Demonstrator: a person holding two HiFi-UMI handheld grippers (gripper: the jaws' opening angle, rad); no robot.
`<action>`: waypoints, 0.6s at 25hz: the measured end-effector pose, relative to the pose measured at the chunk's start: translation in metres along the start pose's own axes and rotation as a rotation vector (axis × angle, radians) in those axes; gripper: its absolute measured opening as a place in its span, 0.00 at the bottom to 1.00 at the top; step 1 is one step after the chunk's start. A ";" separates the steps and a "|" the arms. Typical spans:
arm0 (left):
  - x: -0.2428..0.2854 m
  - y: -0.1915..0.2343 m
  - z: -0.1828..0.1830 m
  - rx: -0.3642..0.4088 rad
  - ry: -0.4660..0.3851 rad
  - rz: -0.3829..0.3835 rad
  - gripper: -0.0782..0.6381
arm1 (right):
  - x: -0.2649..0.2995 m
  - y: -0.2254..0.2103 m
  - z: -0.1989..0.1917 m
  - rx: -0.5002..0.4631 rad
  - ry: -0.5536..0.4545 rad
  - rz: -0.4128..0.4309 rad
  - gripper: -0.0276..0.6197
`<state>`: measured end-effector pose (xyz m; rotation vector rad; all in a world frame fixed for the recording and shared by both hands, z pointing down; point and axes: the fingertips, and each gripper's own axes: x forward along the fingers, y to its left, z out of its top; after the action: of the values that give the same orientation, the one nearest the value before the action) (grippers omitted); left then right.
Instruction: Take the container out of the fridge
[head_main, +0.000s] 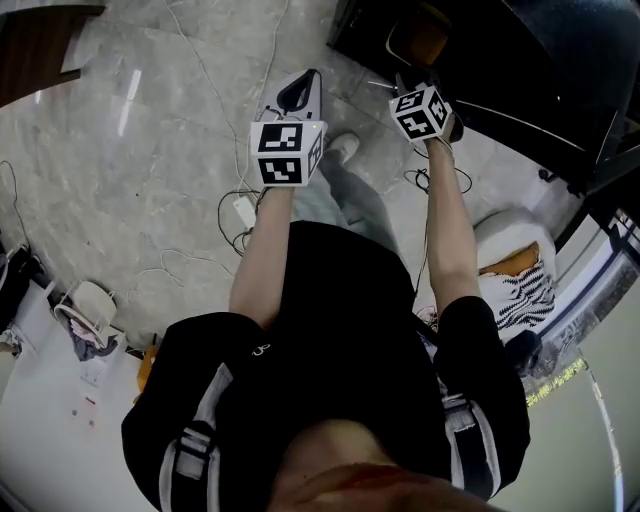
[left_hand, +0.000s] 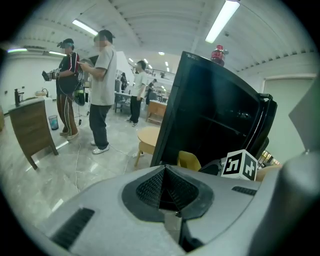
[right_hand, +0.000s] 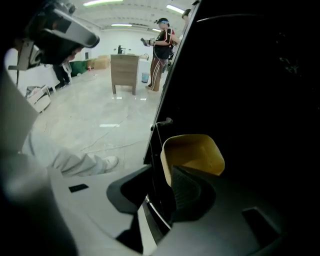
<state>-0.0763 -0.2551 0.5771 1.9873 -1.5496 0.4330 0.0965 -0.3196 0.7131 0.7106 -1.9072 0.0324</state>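
- right gripper (right_hand: 160, 175): its jaws straddle the fridge door edge (right_hand: 172, 90) and look pinched onto it, though it is too dark to be sure.
- yellow container (right_hand: 192, 152): sits low in the black fridge (left_hand: 210, 115), just beyond those fingertips and slightly right. Its open side faces the gripper.
- left gripper (left_hand: 165, 172): pads pressed together with nothing between them. It is out left of the fridge, the farther of the two from the container.
- Clearance: the door edge stands between the jaws and the container. The floor to the left is open for the door's swing, with cables (head_main: 240, 210) near the feet.
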 end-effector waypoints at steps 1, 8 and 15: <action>0.000 0.003 -0.001 -0.003 0.004 0.005 0.12 | 0.005 0.000 -0.002 -0.033 0.016 -0.003 0.20; -0.003 0.011 -0.011 -0.013 0.027 0.014 0.12 | 0.031 -0.002 -0.003 -0.192 0.083 -0.003 0.20; -0.006 0.009 -0.007 -0.005 0.020 0.000 0.12 | 0.028 -0.003 0.004 -0.161 0.088 -0.037 0.08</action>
<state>-0.0855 -0.2481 0.5813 1.9732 -1.5367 0.4472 0.0869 -0.3358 0.7339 0.6249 -1.7900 -0.1105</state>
